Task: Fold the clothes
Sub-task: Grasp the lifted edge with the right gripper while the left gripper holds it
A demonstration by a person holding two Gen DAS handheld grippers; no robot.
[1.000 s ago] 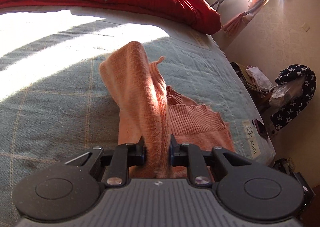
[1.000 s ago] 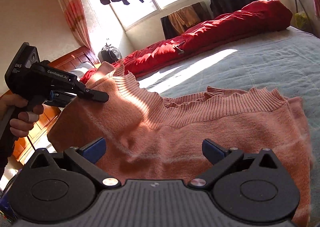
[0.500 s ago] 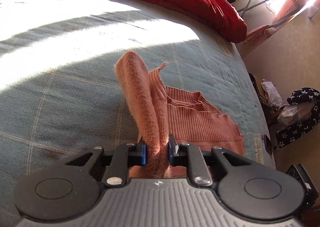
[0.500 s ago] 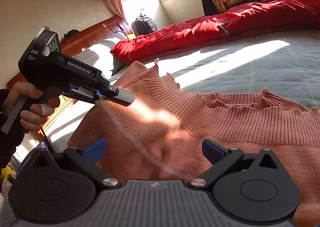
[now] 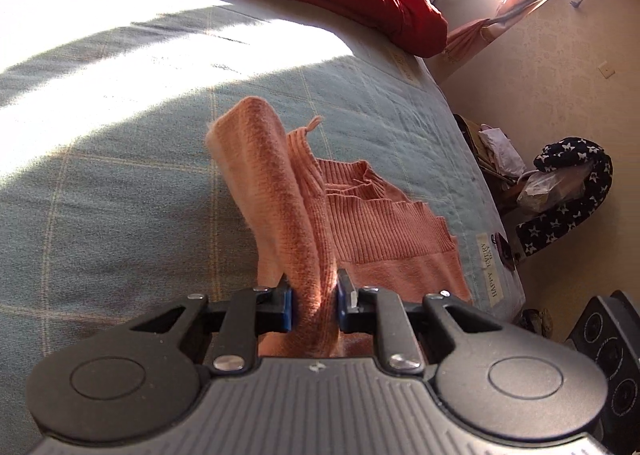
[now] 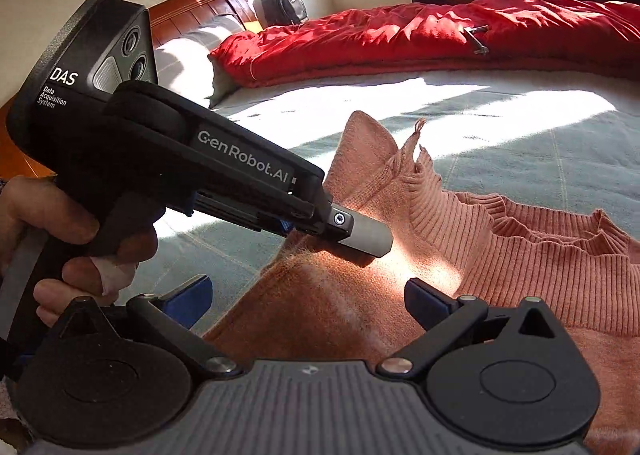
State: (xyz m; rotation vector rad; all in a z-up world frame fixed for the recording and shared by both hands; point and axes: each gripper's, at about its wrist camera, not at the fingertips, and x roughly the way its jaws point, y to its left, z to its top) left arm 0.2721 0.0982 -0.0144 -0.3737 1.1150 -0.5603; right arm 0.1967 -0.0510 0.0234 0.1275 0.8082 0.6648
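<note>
A salmon-pink knitted sweater [image 5: 384, 231] lies on the grey-blue bedspread [image 5: 120, 183], its ribbed edge spread flat towards the right. My left gripper [image 5: 314, 303] is shut on a bunched fold of it, which stands up from the bed in a ridge. In the right wrist view the same sweater [image 6: 540, 255] fills the lower right, and the left gripper [image 6: 366, 241] pinches the fold from the left, held by a hand [image 6: 72, 251]. My right gripper [image 6: 308, 295] stands open just above the sweater, with nothing clamped between its blue pads.
A red duvet [image 6: 420, 39] lies along the far side of the bed. The bed's right edge [image 5: 488, 215] drops to a floor with a star-patterned dark cloth [image 5: 572, 195], bags and a black device [image 5: 612, 351]. A wooden headboard [image 6: 188, 11] and backpack [image 6: 284, 5] stand at the back left.
My right gripper has swung left and closer to the left gripper, which now looms large. The left gripper kept its hold on the fold, moved a little at first, then held still.
</note>
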